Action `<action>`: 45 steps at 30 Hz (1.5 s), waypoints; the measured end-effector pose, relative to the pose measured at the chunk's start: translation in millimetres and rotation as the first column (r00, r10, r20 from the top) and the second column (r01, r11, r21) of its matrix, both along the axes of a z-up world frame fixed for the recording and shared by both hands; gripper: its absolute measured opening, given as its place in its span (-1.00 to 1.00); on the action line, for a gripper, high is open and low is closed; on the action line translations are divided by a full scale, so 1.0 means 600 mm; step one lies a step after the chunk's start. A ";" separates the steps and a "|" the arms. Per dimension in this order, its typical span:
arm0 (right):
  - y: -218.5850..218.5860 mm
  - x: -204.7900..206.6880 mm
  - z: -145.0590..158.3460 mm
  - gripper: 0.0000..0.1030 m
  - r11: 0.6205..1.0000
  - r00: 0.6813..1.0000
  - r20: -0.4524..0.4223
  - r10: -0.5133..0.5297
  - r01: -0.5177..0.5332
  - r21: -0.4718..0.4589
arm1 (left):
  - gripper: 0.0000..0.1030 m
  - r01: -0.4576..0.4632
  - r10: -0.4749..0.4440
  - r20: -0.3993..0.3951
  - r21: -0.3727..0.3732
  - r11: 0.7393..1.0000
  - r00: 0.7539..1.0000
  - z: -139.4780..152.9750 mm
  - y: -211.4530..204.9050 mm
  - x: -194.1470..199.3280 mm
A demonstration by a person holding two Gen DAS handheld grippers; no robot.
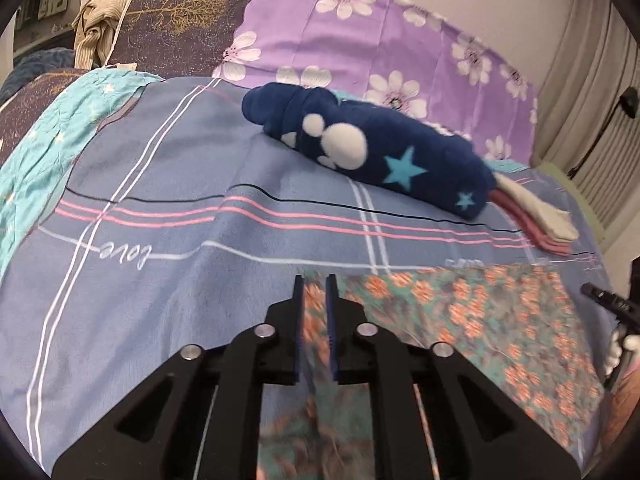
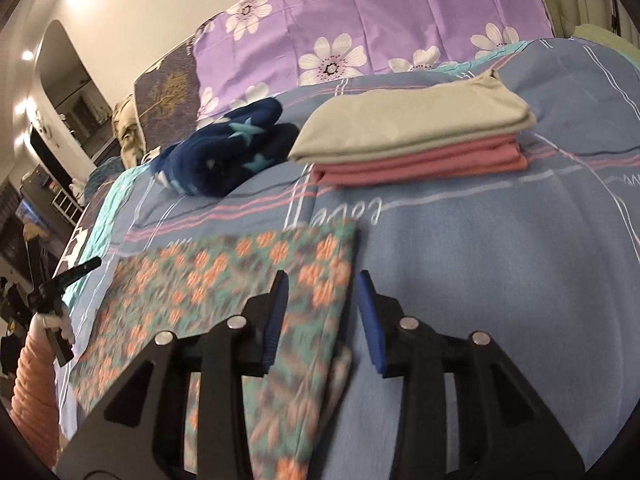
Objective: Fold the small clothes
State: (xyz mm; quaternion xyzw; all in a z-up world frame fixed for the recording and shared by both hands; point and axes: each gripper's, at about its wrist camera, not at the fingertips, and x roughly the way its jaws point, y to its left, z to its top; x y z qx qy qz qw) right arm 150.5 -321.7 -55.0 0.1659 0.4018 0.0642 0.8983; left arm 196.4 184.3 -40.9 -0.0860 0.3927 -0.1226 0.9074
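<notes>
A floral cloth [image 1: 480, 320] in teal and orange lies flat and folded on the blue striped bedspread [image 1: 180, 208]. My left gripper [image 1: 316, 280] sits low over the cloth's left edge, its jaws a narrow slot apart with the fabric showing in the gap and no clear pinch. In the right wrist view the same floral cloth [image 2: 200, 280] is blurred. My right gripper [image 2: 322, 278] stands open astride its right edge, the blue pads clear of the fabric.
A folded beige garment [image 2: 412, 128] rests on folded pink ones [image 2: 420, 164] at the back right of the bed. A navy fleece bundle [image 1: 380, 148] with stars lies behind the cloth. A purple flowered sheet [image 1: 360, 40] covers the headboard end. An orange ribbed sleeve [image 2: 32, 380] shows at left.
</notes>
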 end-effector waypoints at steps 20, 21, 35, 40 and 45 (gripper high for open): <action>0.074 -0.227 -0.025 -0.06 0.999 0.999 -0.007 0.043 -0.043 0.032 | -0.20 0.088 -0.087 -0.073 0.010 0.996 0.994 -0.060 0.009 -0.330; 0.076 -0.232 -0.025 -0.04 0.998 0.999 -0.007 0.046 -0.046 0.034 | -0.14 0.072 -0.069 -0.097 0.029 0.997 0.993 -0.075 0.013 -0.333; 0.073 -0.299 -0.023 0.18 0.999 0.999 -0.007 -0.035 0.035 0.007 | -0.14 -0.034 0.036 -0.038 0.041 0.999 0.999 -0.064 0.045 -0.394; 0.085 -0.321 0.004 0.16 1.000 0.999 0.048 -0.015 0.014 0.007 | -0.14 -0.068 0.067 0.062 0.007 0.998 0.996 -0.019 0.047 -0.415; 0.109 -0.328 0.014 -0.13 0.996 0.994 0.086 0.065 -0.069 0.051 | -0.44 0.025 -0.016 0.120 -0.077 0.997 0.993 0.005 0.017 -0.424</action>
